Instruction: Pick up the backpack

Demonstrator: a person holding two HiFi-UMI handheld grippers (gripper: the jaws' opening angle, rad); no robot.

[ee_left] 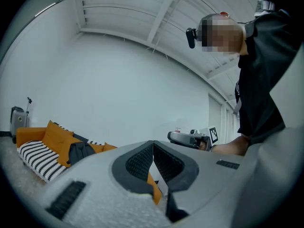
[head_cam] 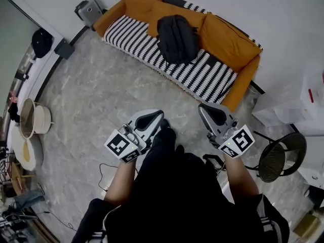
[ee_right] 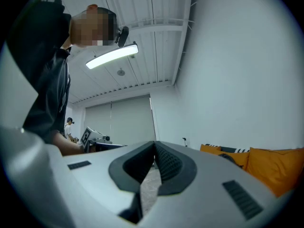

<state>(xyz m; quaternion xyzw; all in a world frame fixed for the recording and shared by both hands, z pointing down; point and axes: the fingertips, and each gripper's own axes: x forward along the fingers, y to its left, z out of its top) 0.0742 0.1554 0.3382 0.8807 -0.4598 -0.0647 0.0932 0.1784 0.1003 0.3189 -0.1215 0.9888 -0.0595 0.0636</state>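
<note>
A black backpack (head_cam: 176, 38) leans against the back cushions of an orange sofa (head_cam: 228, 44) with a black-and-white striped seat cover. The left gripper view shows the backpack (ee_left: 80, 151) small and far off at the lower left. My left gripper (head_cam: 156, 115) is held over the floor, some way short of the sofa, shut with nothing in it. Beside it my right gripper (head_cam: 204, 108) is also shut and empty, close to the sofa's front right corner. Both point level toward the sofa. In each gripper view the dark pads (ee_left: 145, 161) (ee_right: 164, 164) meet at their tips.
Grey marble floor (head_cam: 101, 100) lies between me and the sofa. A small suitcase (head_cam: 89, 10) stands at the sofa's left end. A black round stool (head_cam: 278, 158) and white bags (head_cam: 293, 103) are at the right. A curved counter (head_cam: 30, 85) with pots runs along the left.
</note>
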